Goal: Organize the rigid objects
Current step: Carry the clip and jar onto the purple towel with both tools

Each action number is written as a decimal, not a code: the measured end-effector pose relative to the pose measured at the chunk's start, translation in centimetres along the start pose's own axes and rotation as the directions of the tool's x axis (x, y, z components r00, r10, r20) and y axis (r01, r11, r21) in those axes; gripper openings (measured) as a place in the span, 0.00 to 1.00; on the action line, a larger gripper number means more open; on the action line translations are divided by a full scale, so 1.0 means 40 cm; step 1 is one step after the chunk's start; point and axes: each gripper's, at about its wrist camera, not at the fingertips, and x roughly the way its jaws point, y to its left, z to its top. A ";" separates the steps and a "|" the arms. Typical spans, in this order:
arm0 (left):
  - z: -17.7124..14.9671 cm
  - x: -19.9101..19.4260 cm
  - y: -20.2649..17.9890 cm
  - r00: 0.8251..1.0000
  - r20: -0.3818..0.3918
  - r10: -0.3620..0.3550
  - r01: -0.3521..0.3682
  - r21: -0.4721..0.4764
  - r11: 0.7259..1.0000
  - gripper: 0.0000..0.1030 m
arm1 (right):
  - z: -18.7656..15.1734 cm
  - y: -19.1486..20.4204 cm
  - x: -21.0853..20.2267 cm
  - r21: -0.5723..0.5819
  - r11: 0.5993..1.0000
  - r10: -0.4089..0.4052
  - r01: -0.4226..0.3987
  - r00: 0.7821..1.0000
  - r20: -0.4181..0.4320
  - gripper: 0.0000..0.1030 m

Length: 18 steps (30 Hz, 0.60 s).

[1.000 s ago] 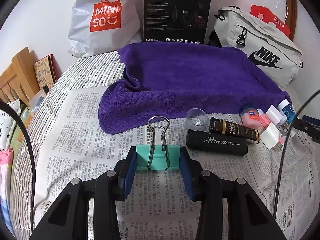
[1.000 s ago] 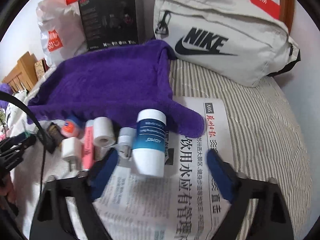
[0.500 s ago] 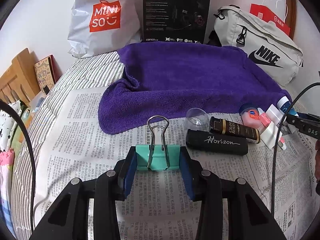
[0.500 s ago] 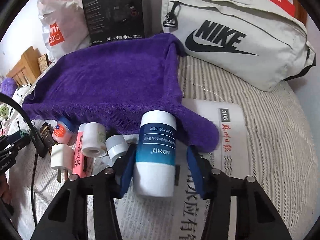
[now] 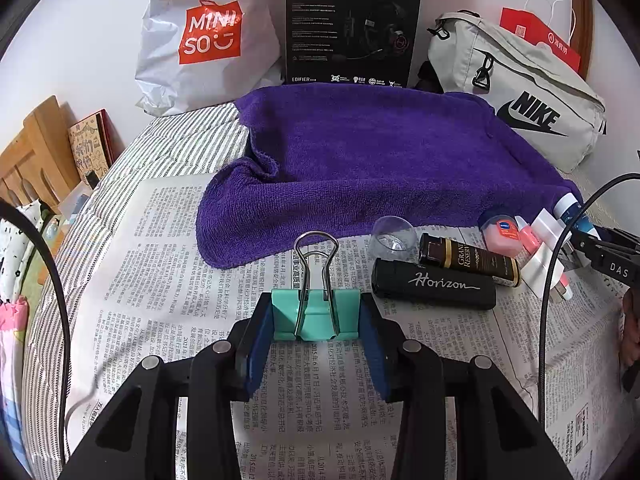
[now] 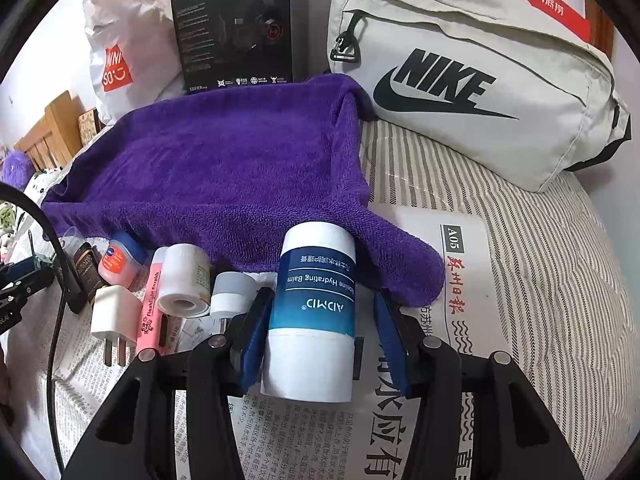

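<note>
My left gripper (image 5: 316,316) is shut on a teal binder clip (image 5: 315,312), held just above the newspaper. My right gripper (image 6: 316,320) has its blue pads around a blue-and-white balm bottle (image 6: 314,312); the left pad touches it, and a small gap shows at the right pad. Beside the bottle lie a small white jar (image 6: 232,292), a tape roll (image 6: 184,280), a pink highlighter (image 6: 150,304), a white plug (image 6: 114,312) and a pink-lidded jar (image 6: 120,258). A black Horizon case (image 5: 434,284), a brown tube (image 5: 468,258) and a clear cup (image 5: 392,236) lie right of the clip.
A purple towel (image 5: 380,160) lies spread behind the objects on newspaper (image 5: 160,280) over a striped bed. A Nike bag (image 6: 472,80), a black box (image 5: 352,24) and a Miniso bag (image 5: 200,36) stand against the back wall. A wooden headboard (image 5: 36,152) is at left.
My right gripper has moved forward around the balm bottle and narrowed from wide open to nearly closed on it. My left gripper holds the clip still.
</note>
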 end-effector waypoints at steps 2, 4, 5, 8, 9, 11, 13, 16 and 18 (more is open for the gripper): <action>0.000 -0.001 0.000 1.000 0.000 0.002 -0.002 0.001 1.000 0.38 | -0.004 0.007 -0.007 -0.016 1.000 0.009 -0.009 1.000 -0.007 0.35; 0.000 0.000 0.000 1.000 0.000 0.000 0.000 0.000 1.000 0.38 | -0.008 0.004 -0.005 -0.012 1.000 0.015 -0.015 1.000 0.012 0.35; 0.000 0.000 -0.002 1.000 0.000 0.001 -0.001 0.001 1.000 0.38 | -0.007 -0.001 -0.006 -0.004 1.000 0.025 -0.025 1.000 0.011 0.35; 0.001 -0.001 0.001 1.000 0.000 -0.001 0.001 -0.001 1.000 0.38 | -0.002 -0.010 -0.009 0.013 0.999 0.043 -0.043 0.999 -0.001 0.35; 0.001 0.000 0.001 1.000 0.001 -0.002 0.002 -0.002 1.000 0.38 | 0.000 -0.010 -0.013 0.010 0.999 0.039 -0.039 0.999 -0.010 0.35; 0.000 0.000 0.002 1.000 0.002 -0.007 0.007 -0.006 1.000 0.38 | 0.004 -0.008 -0.035 0.003 0.999 0.051 -0.051 0.999 -0.005 0.35; 0.000 0.001 0.004 1.000 0.003 -0.014 0.014 -0.009 1.000 0.38 | 0.009 -0.006 -0.062 0.001 0.997 0.074 -0.074 0.997 0.008 0.35; 0.000 -0.006 0.009 1.000 -0.009 -0.022 0.022 0.000 1.000 0.38 | 0.016 -0.002 -0.100 -0.010 0.996 0.092 -0.092 0.995 0.024 0.35; 0.000 -0.020 0.017 1.000 -0.011 -0.028 0.028 -0.009 1.000 0.38 | 0.019 -0.001 -0.118 -0.012 0.994 0.109 -0.109 0.994 0.028 0.35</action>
